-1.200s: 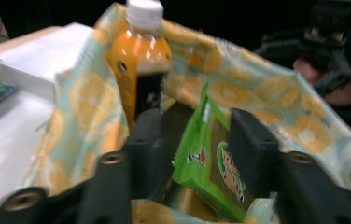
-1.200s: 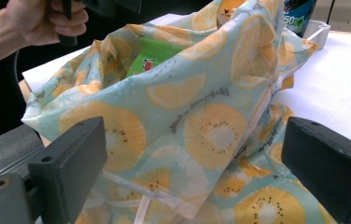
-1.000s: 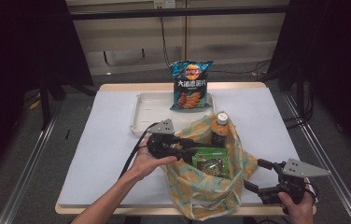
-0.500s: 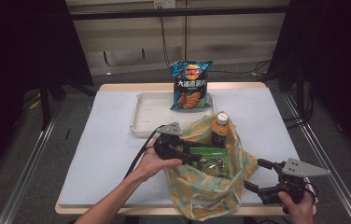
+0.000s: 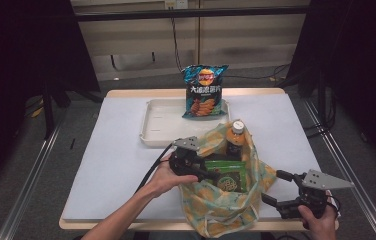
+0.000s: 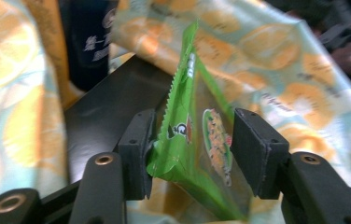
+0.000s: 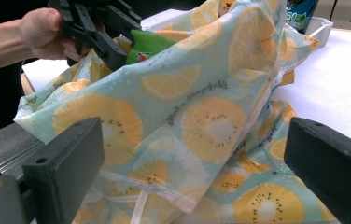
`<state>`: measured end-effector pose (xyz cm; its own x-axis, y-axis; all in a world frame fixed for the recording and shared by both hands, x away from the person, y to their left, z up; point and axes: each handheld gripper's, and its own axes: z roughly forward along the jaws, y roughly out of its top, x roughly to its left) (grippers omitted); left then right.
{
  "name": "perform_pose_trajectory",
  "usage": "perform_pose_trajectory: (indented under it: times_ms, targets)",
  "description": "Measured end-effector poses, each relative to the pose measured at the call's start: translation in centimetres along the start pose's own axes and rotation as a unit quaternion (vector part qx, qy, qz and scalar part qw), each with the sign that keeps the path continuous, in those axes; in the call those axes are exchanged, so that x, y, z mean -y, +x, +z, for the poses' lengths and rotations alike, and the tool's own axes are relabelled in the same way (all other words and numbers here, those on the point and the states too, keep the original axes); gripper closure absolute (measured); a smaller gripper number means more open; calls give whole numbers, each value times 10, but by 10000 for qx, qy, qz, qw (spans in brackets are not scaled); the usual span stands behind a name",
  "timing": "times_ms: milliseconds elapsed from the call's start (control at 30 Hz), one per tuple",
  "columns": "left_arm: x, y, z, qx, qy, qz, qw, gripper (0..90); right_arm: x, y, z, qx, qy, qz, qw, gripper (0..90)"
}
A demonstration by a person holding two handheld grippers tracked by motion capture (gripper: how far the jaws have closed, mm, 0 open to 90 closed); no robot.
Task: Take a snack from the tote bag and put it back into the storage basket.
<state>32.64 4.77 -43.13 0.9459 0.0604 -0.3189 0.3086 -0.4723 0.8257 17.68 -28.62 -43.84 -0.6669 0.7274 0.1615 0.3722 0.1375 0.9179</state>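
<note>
Left gripper (image 5: pixel 203 172) jaws just closing around green snack packet (image 6: pixel 197 154) inside fruit-print fabric bag (image 5: pixel 226 210) on the table, one pad touching. Right gripper (image 5: pixel 271 192) wide open, empty, beside bag.

From my seat the bag (image 5: pixel 226 210) sits near the table's (image 5: pixel 101 165) front edge, with a snack packet (image 5: pixel 226 175) and a bottle (image 5: pixel 236 137) inside it. Behind it there's a tray (image 5: pixel 161 125), and a chip bag (image 5: pixel 204 91) standing at the tray's right end.
</note>
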Motion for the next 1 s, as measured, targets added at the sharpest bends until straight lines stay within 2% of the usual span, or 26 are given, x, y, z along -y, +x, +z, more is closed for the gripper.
perform_pose_trajectory:
  times_ms: [133,233,333,400,433,533,667,733,833,1000]
  targets:
    - [2,-5,2,181,36,-2,9998,530,0,0,-1,-3,-16,21,10000,43]
    - [6,-7,5,179,148,19,9997,547,0,1,-1,-9,-26,8,10000,42]
    - [8,-9,8,387,103,-67,9992,561,0,0,-1,2,-19,21,10000,42]
    - [9,-12,12,375,205,-30,9991,570,0,0,-1,-8,-20,27,10000,42]
    - [9,-14,14,282,231,22,9993,577,0,0,-1,-13,-17,23,10000,42]
    - [10,-15,17,239,239,21,9994,651,0,1,-1,-24,-26,10,10000,42]
    - [8,-15,17,153,147,35,9998,706,0,0,-1,-24,-28,21,10000,42]
    - [7,-15,15,209,67,19,9998,722,0,1,-1,-36,-24,15,10000,42]
    - [5,-16,12,150,17,81,9999,736,0,1,-1,-35,-17,10,10000,42]
    - [2,-15,2,-66,-142,137,9998,742,0,1,-1,-6,-16,15,10000,47]
